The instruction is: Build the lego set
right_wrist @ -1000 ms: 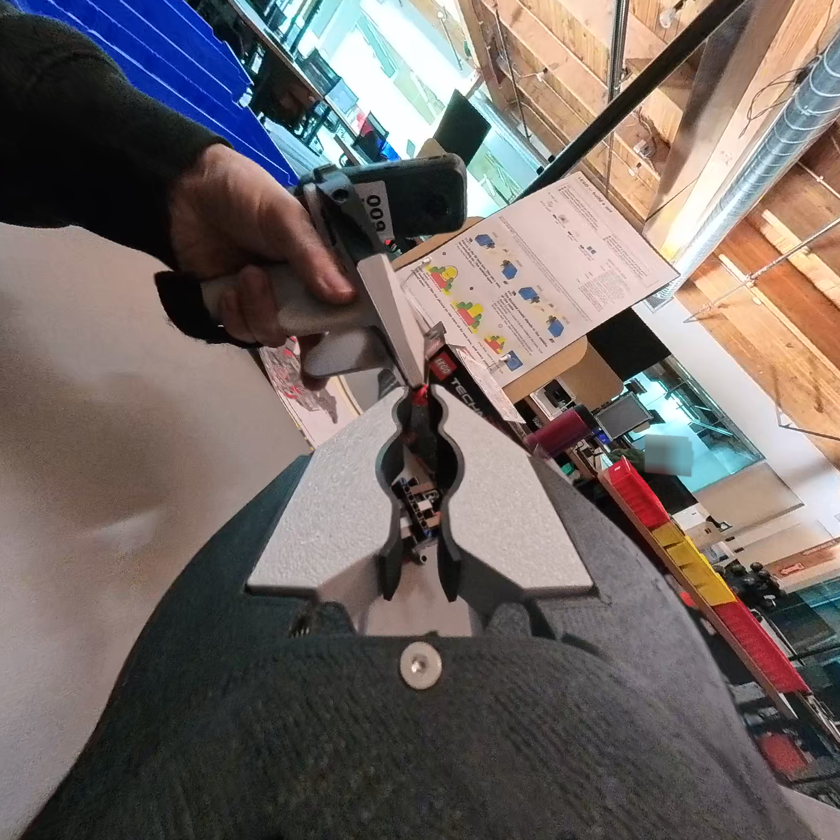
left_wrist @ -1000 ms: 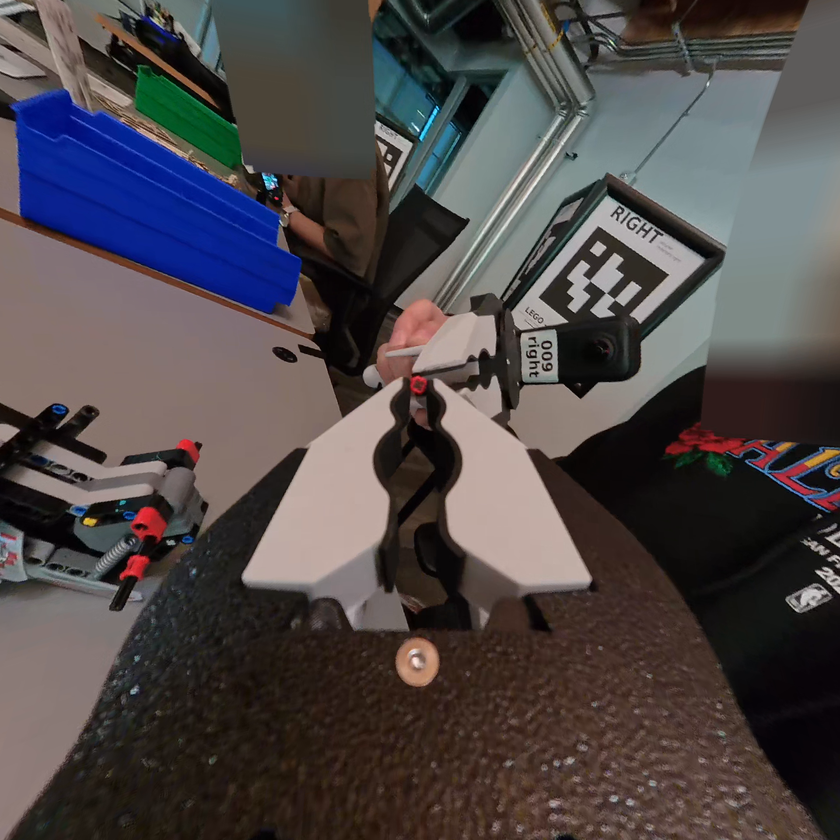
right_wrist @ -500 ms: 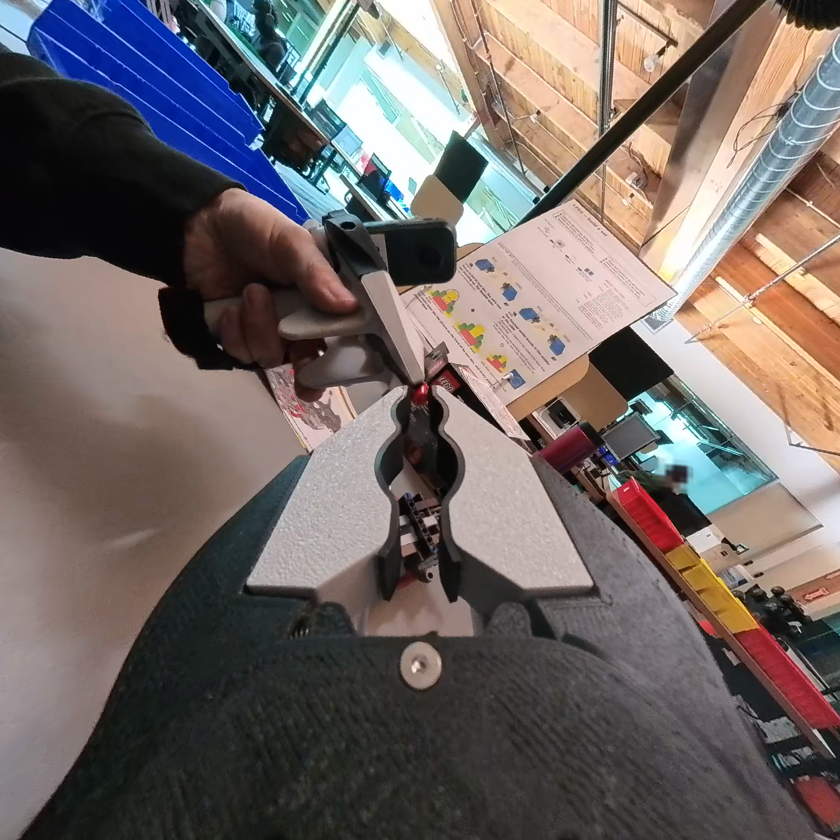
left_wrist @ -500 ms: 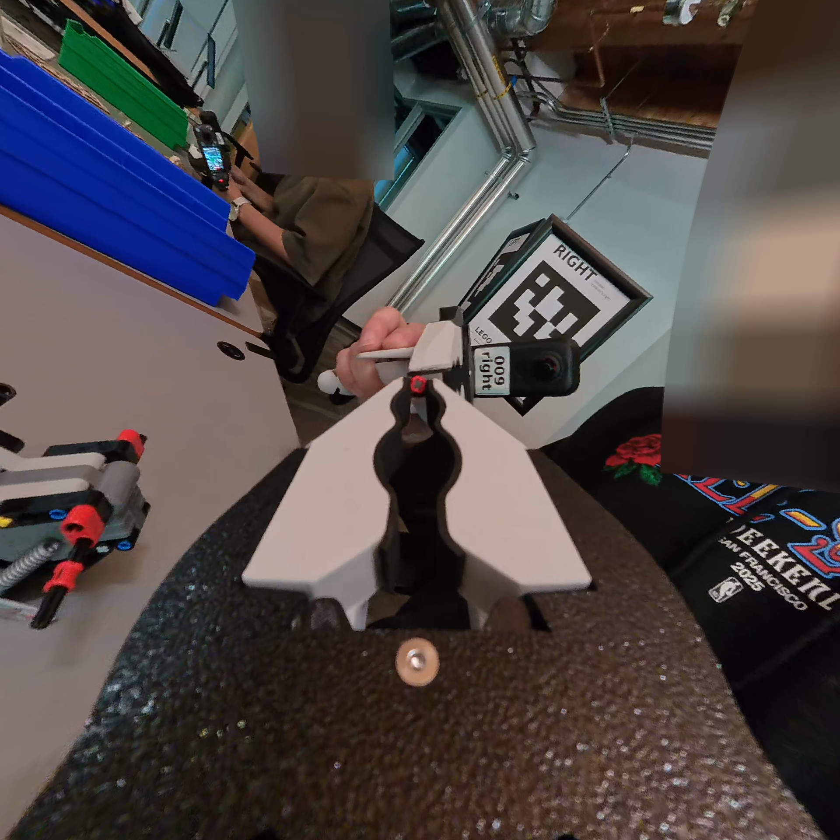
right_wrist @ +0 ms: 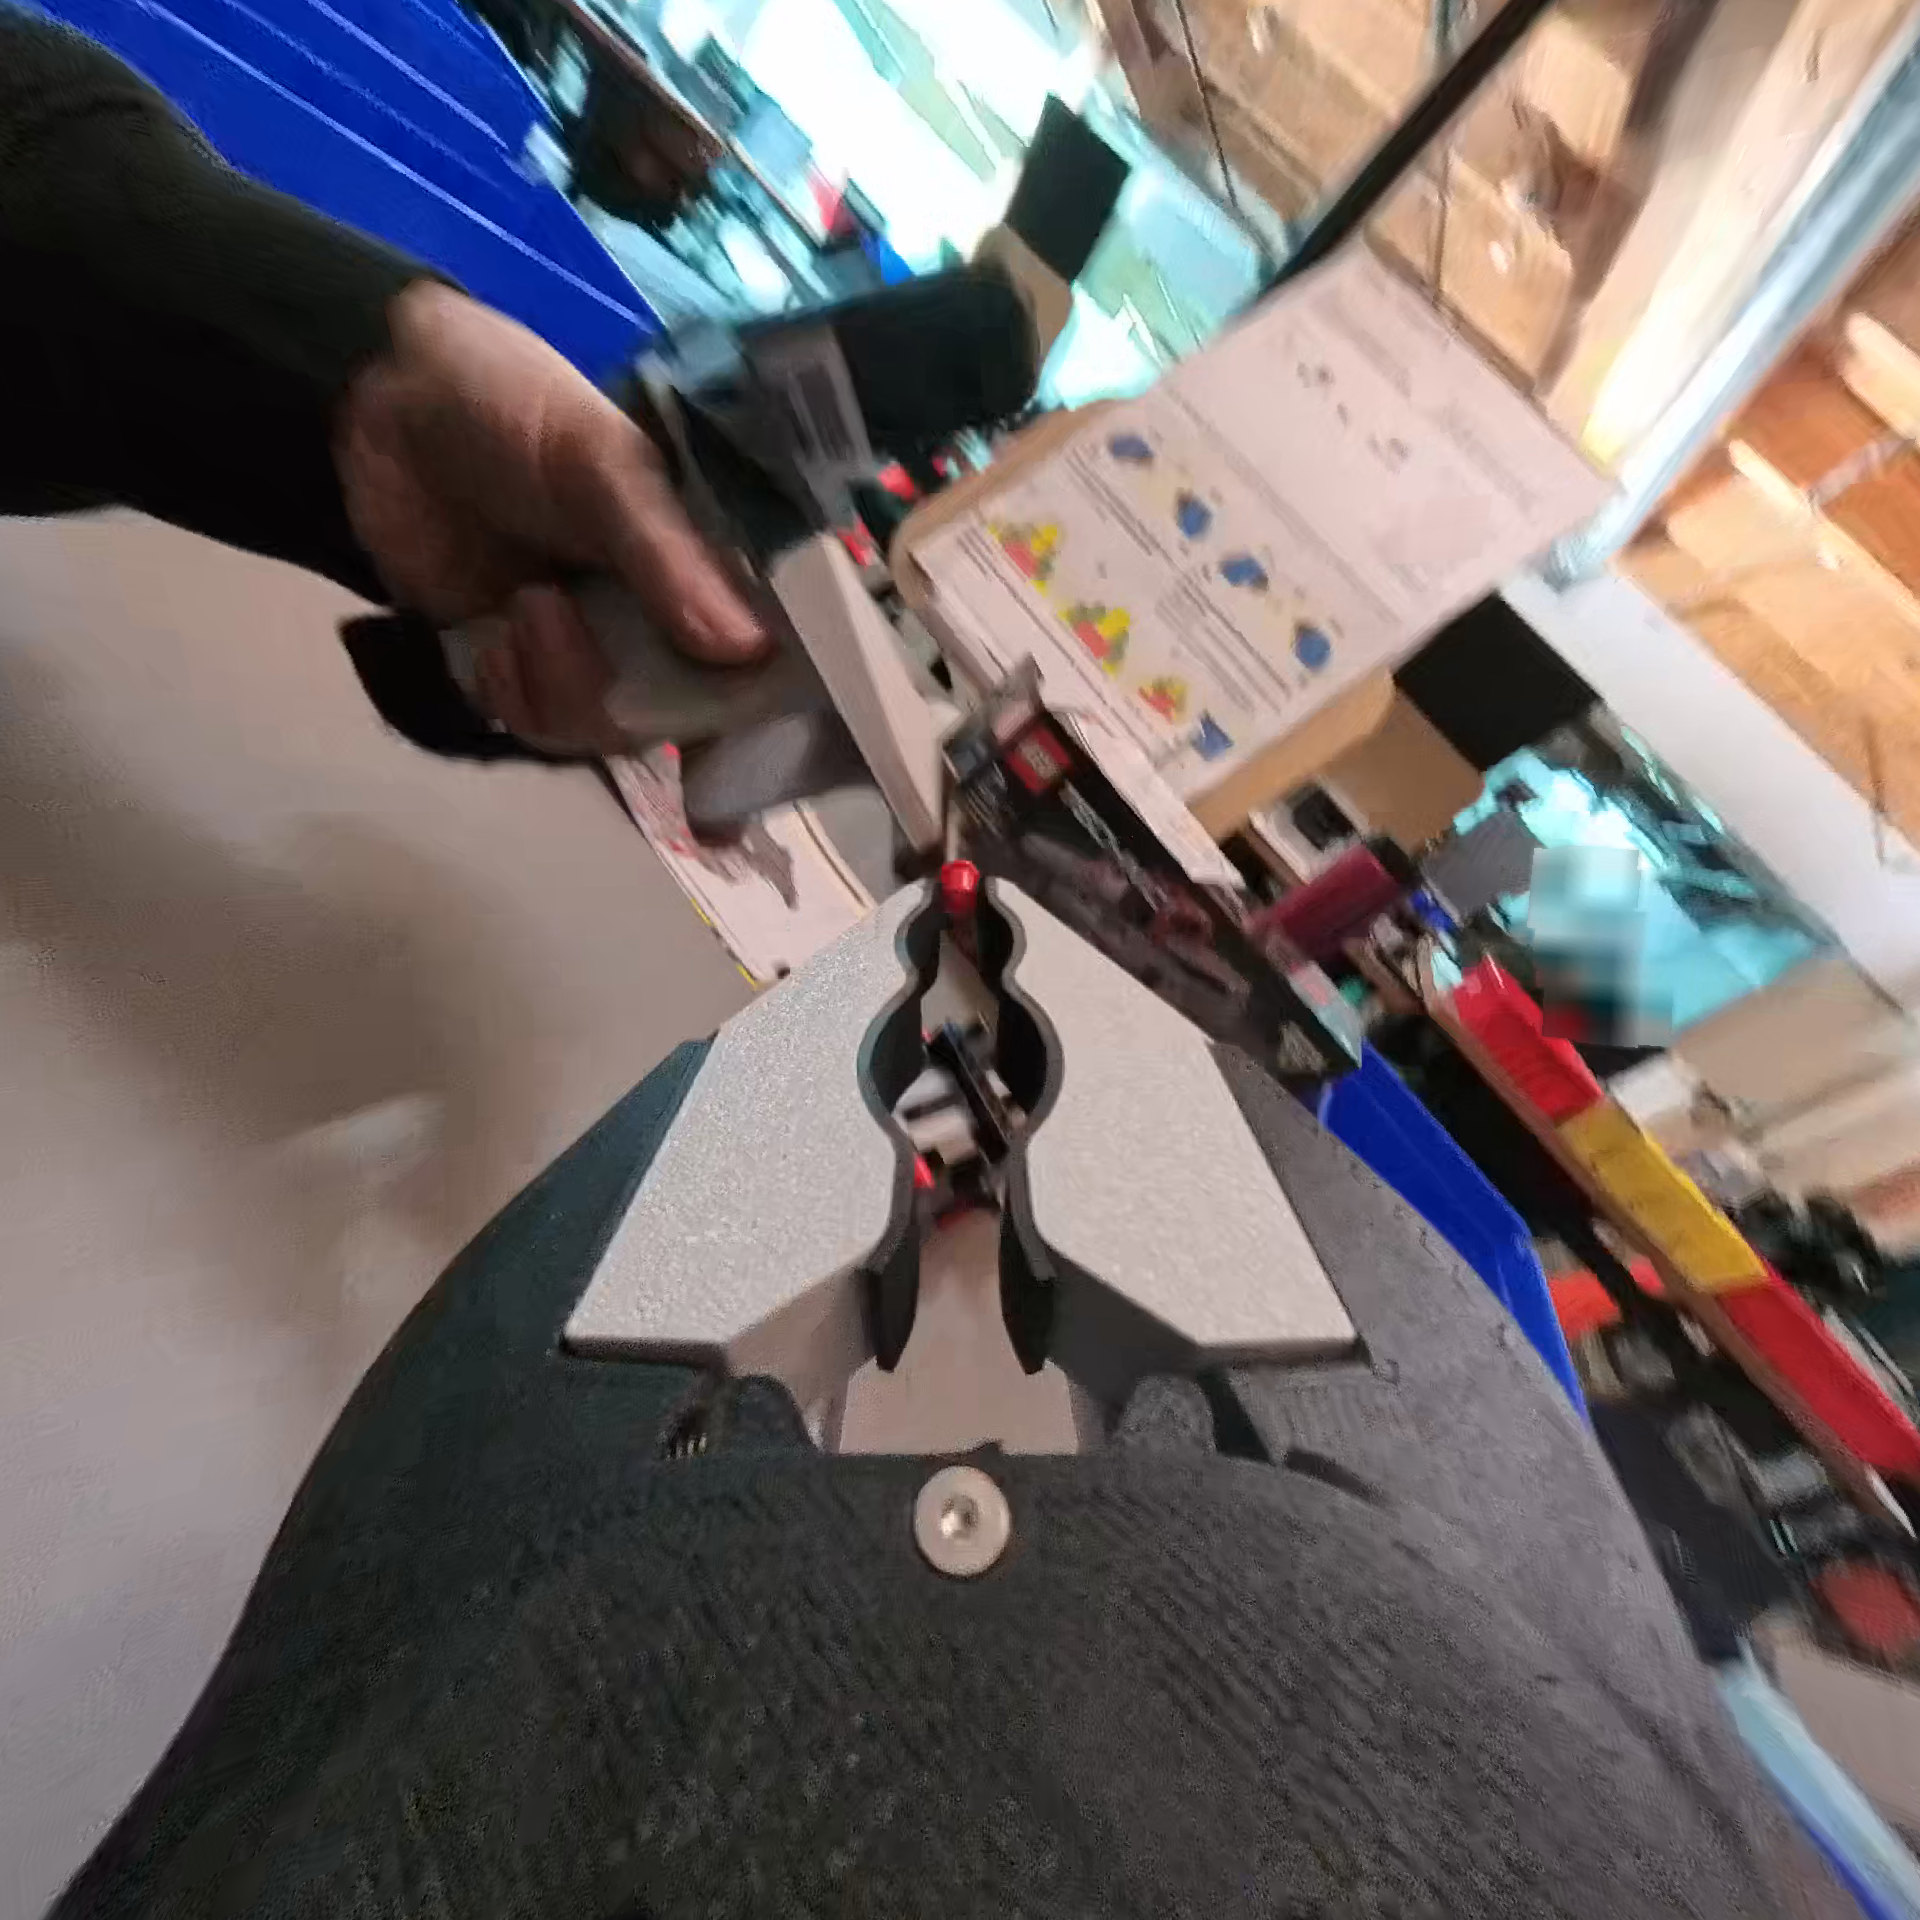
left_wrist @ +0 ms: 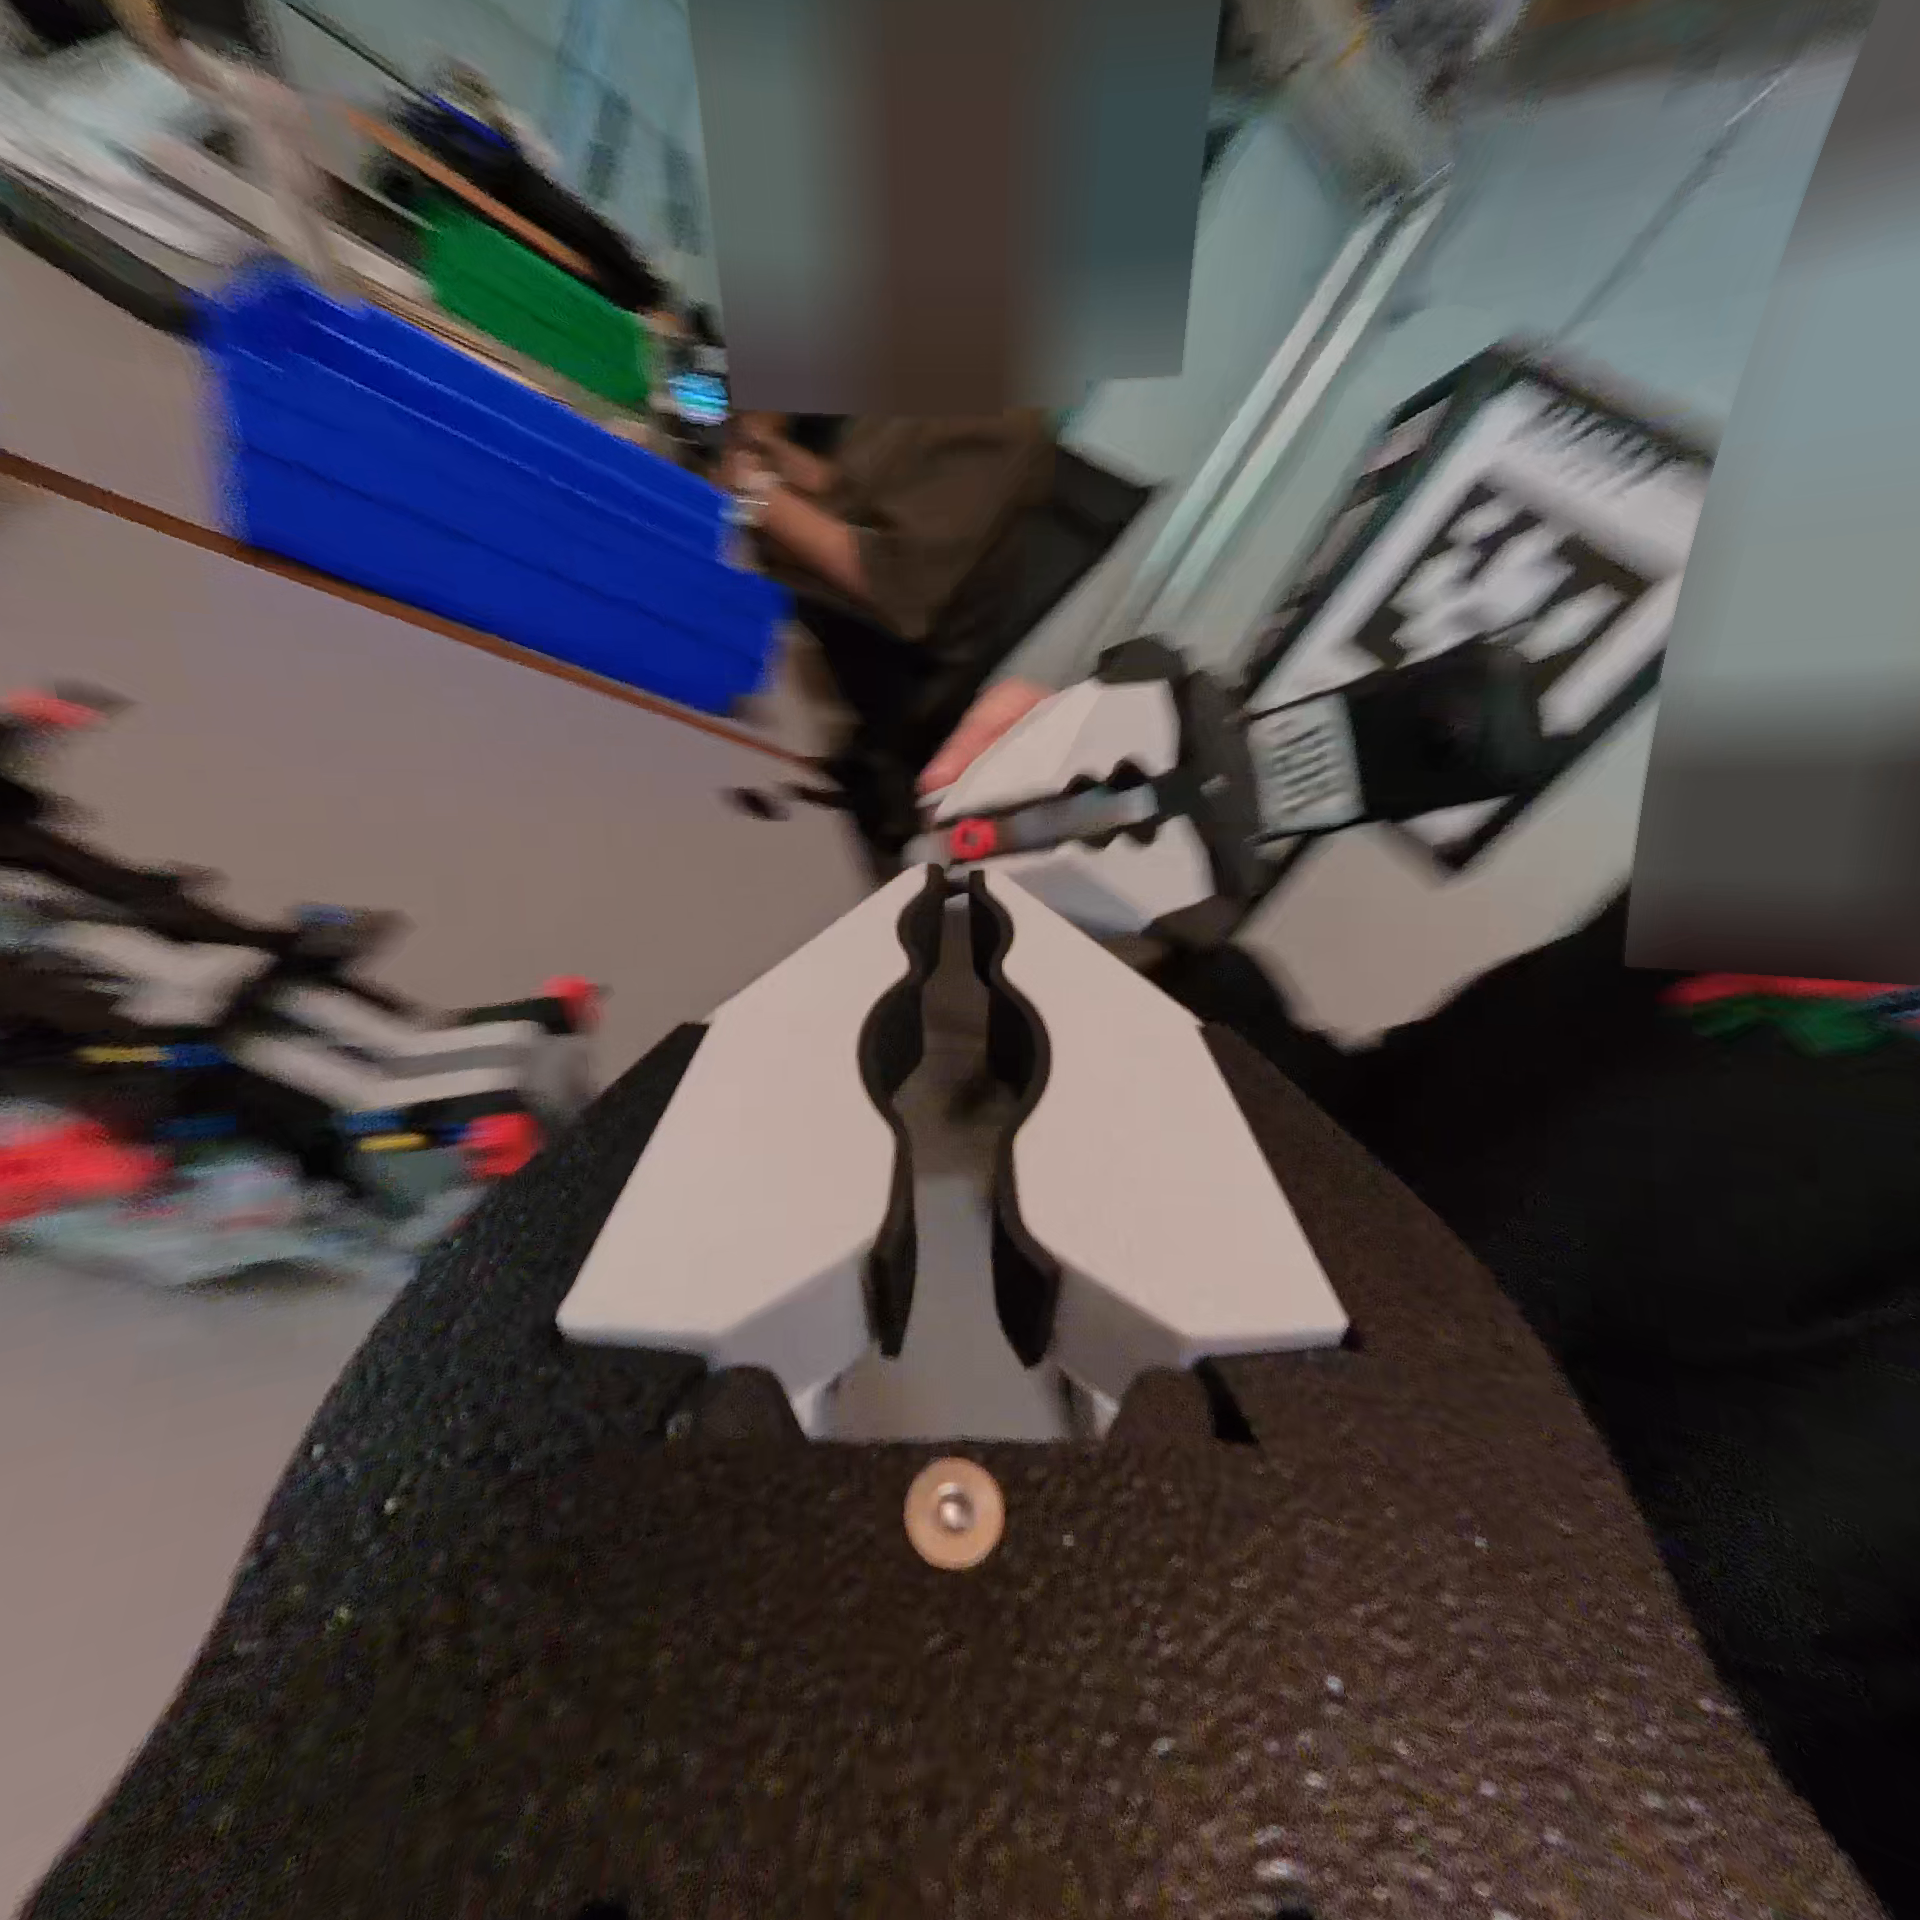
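While both tools are held up off the table (left_wrist: 436,769), we judge the step in hand to be passing or fitting one small piece in mid-air. Our right gripper (right_wrist: 961,896) is clenched on a small red peg (right_wrist: 958,885), whose rounded end pokes out past the tips; the left wrist view shows the same red peg (left_wrist: 971,837) end-on, with a dark hole in its middle, at the nose of the right gripper (left_wrist: 961,831). Our left gripper (left_wrist: 956,881) sits just beside that peg, its tips nearly together with a thin gap between them and nothing in them that we can see.

The half-built model (left_wrist: 260,1122) lies on the table well apart to the left, blurred: grey and black beams with red, blue and yellow bits. Next, we think, the peg must go to that model and be lined up with a hole, which calls for a steady wrist and a straight push.

The peg looks like hard, smooth plastic, short and round, so it may twist or pop out of the grip. Each finger is pale grey with a wavy black lining, and the tool bodies have a rough, pebbled dark skin. Blue bins (left_wrist: 468,499) stand at the table's far edge, and a printed instruction sheet (right_wrist: 1226,540) stands behind the left gripper (right_wrist: 914,821) in the right wrist view.
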